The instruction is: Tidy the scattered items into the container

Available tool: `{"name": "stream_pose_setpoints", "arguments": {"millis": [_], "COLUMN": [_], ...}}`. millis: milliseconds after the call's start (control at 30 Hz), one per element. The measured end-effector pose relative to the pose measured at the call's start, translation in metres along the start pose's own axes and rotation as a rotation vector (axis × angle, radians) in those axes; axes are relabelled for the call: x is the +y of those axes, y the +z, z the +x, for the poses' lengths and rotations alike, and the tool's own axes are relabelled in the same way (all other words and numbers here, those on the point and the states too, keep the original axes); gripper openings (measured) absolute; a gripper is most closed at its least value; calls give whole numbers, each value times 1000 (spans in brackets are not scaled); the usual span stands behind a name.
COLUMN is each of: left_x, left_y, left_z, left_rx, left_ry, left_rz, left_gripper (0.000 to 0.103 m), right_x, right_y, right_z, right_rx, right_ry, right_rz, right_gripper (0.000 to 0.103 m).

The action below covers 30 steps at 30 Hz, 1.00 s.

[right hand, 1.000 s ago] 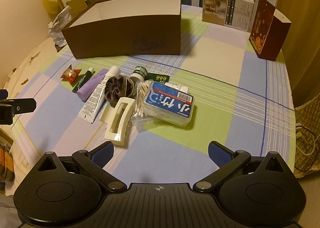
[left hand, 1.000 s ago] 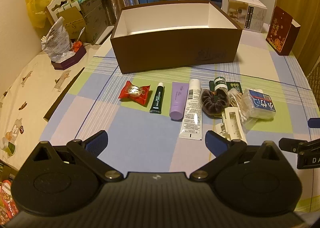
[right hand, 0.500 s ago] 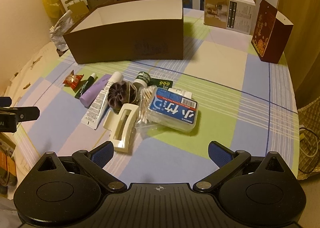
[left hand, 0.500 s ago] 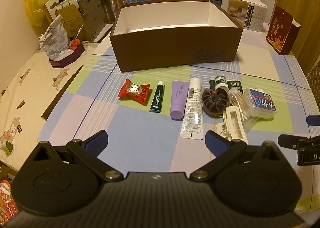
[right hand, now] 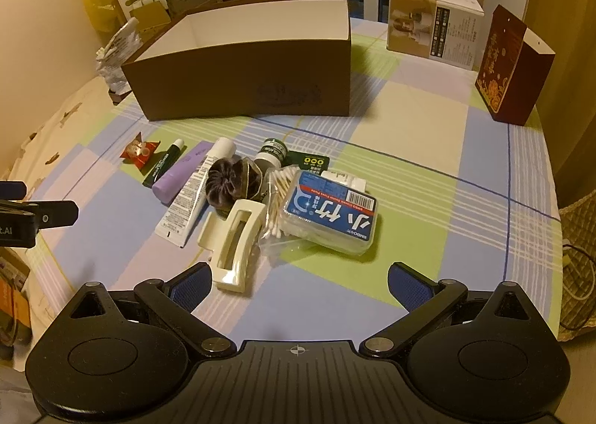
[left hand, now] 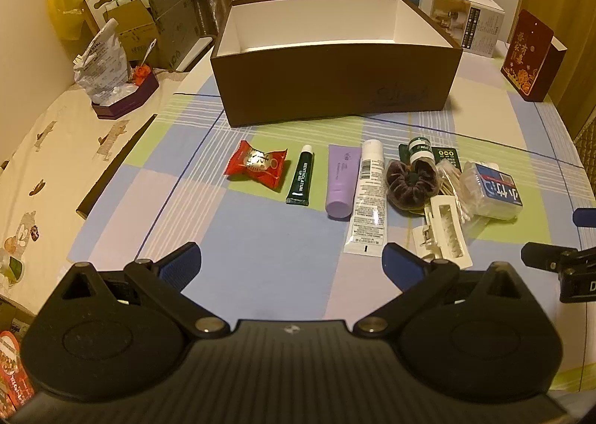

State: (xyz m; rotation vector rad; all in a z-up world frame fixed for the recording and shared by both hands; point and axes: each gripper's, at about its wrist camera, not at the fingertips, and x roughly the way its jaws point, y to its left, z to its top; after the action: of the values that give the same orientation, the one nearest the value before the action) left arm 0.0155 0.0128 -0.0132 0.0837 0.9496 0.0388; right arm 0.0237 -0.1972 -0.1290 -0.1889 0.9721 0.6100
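I've got both grippers hovering low over the checked worktop (left hand: 260, 238), each with fingers spread wide and nothing between them: left gripper (left hand: 290, 262), right gripper (right hand: 300, 284). Ahead sits the brown box (left hand: 335, 89), open-topped, white inside, nothing visible in it. The scattered items lie in a row in front of it: red candy wrapper (left hand: 256, 167), a dark green tube (left hand: 301, 178) reading "MENTHOLATUM", a lilac tube (left hand: 341, 182), a white tube (left hand: 368, 197), a brown scrunchie (right hand: 231, 182), a small green-capped bottle (right hand: 271, 155), a bag of cotton swabs (right hand: 277, 197), a cream hair claw (right hand: 232, 241) nearest my right fingers, and a clear blue-labelled box (right hand: 331, 212) with Chinese characters, touching the swabs.
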Motion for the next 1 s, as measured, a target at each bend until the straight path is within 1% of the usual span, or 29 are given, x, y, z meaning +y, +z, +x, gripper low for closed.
{"name": "stream_pose_setpoints", "arguments": {"millis": [367,733,833,933,1000], "left_x": [-1,0,0,0,2], "left_y": [6,16,19,20,21], "left_z": [8,14,17,20,20], "left_rx": [8,7,6,4,-5], "left_ry": [-19,-31,-35,-42,-50], "left_rz": [4,6,9,10,9], "left_gripper": [102,102,102,102,102], "right_x": [-4,-9,-13,-24,-31], "right_y": [0,6,6,6,8], "right_z": [6,10,10,8,9], "right_rx": [18,-1,-43,-97,-122], "right_ry": [-15,-3,18,77,90], "right_rz": [-26,-38,-70,-128,-166], "right_gripper": [103,103,103,103,103]}}
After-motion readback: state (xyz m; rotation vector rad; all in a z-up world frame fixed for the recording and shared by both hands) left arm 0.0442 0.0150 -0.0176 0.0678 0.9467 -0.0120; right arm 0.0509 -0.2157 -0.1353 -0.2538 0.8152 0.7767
